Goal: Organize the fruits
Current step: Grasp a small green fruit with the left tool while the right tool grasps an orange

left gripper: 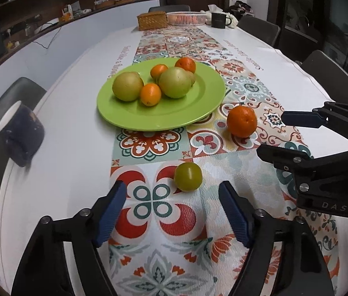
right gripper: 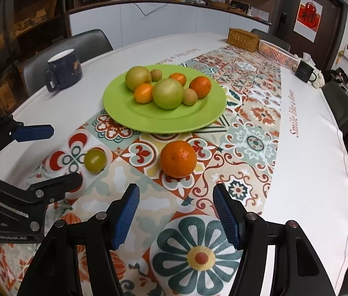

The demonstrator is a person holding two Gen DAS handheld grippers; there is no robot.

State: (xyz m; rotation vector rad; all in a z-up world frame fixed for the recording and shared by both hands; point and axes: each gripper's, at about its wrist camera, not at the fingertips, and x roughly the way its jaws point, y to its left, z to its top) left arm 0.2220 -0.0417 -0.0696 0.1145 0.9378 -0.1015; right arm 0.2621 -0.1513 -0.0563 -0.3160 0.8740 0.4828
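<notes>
Patterned tablecloth (right gripper: 260, 123) reads "Smile like a flower"; left gripper (left gripper: 172, 213) and right gripper (right gripper: 176, 212) both gape, grasping nothing.

We see a long white desk (right gripper: 309, 172) with a patterned runner (right gripper: 255, 123) down its middle. Grey chairs (right gripper: 80, 42) stand along its sides and far end. Beyond, a white counter (right gripper: 149, 22) with a dark wooden top runs along the wall, cluttered with small items, and a cable hangs down its front. To the right in the right wrist view, a dark door (right gripper: 322, 12) carries a red-and-white poster (right gripper: 308, 16). Dim shelves (right gripper: 26, 19) fill the left.
</notes>
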